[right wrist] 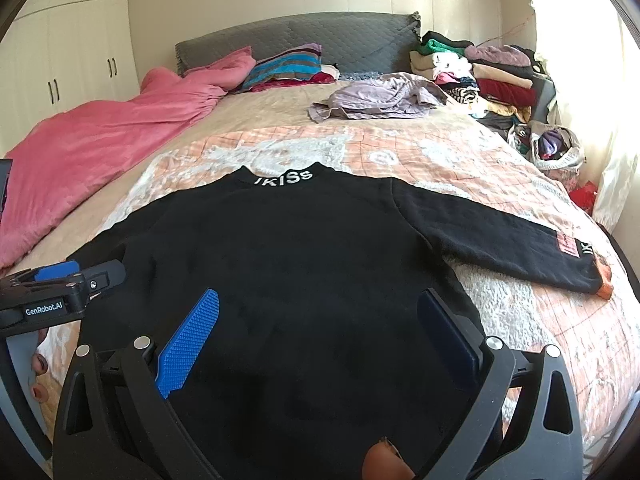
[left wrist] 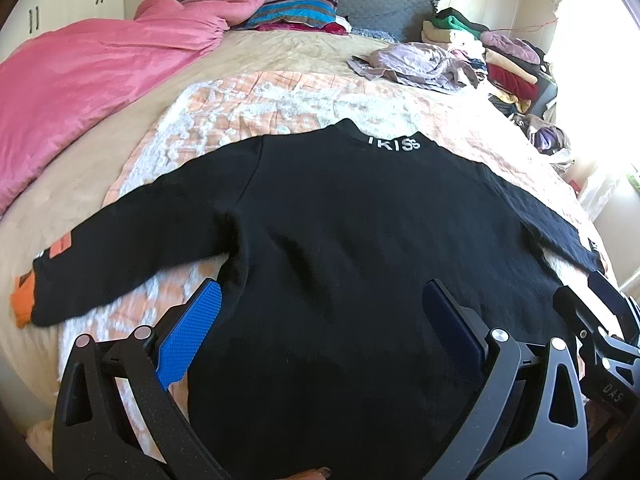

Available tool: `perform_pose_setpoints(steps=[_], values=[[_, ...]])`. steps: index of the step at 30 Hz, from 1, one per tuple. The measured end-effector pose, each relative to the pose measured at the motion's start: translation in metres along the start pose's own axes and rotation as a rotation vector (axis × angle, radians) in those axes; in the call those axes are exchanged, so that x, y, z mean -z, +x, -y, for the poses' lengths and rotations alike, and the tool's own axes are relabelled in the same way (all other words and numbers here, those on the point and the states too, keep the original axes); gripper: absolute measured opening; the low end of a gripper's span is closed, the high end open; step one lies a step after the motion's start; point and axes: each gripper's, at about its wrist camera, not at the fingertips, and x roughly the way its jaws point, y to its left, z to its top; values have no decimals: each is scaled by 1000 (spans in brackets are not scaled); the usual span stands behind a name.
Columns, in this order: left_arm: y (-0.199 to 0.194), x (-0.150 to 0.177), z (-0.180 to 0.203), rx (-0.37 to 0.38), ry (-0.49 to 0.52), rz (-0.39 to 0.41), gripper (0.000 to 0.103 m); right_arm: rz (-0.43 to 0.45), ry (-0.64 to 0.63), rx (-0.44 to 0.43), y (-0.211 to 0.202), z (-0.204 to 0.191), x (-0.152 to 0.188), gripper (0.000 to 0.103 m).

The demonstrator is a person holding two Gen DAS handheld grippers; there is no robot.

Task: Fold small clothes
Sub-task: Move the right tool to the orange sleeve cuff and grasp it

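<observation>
Both sets of fingers stand wide apart and hold nothing. The left gripper [left wrist: 320, 312] shows its ribbed blue pad at 8 o'clock in its own view and its darker pad at 4 o'clock, with the black top [left wrist: 340, 232] filling the gap between them. The right gripper [right wrist: 320, 320] is spread the same way over the same cloth, its pads at 8 and 4 o'clock.

The top lies flat, collar away from the person at 12 o'clock, the white lettering [right wrist: 285, 178] on the neckband readable. Its left sleeve [left wrist: 120, 240] stretches out toward 9 o'clock and ends in an orange cuff [left wrist: 24, 292]; its right sleeve [right wrist: 500, 240] runs toward 3 o'clock to its own orange cuff [right wrist: 604, 278]. It rests on a peach-and-white blanket [right wrist: 400, 152] on the bed. Spreading it this way looks like preparation: body smooth, sleeves out, so the folds can be made cleanly.

The grippers hover side by side over the hem end of the body, the left one toward the left edge, the right one toward the right. I cannot tell whether any pad touches the cloth. No fold is made yet, and a likely next grasp is a sleeve or a hem corner.

Far off at 1 o'clock sits a stack of folded clothes [right wrist: 480, 72], well apart from the top.
</observation>
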Motion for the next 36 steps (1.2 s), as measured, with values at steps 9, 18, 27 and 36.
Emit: perform_pose_setpoints(steps=[9,18,27,36], values=[[24,-26,16,28,27,-28,95,-5,63,61,21,31,-17,99],[52,-49,34,46,58,-66,95,-10,164,140,39,81,-30,99],[77,-64,49,56,81,-87,95,-10,241,240,50,128,-36,99],[106,-83,66,91,97,-101,95,-25,428,369,50,212,-27,99]])
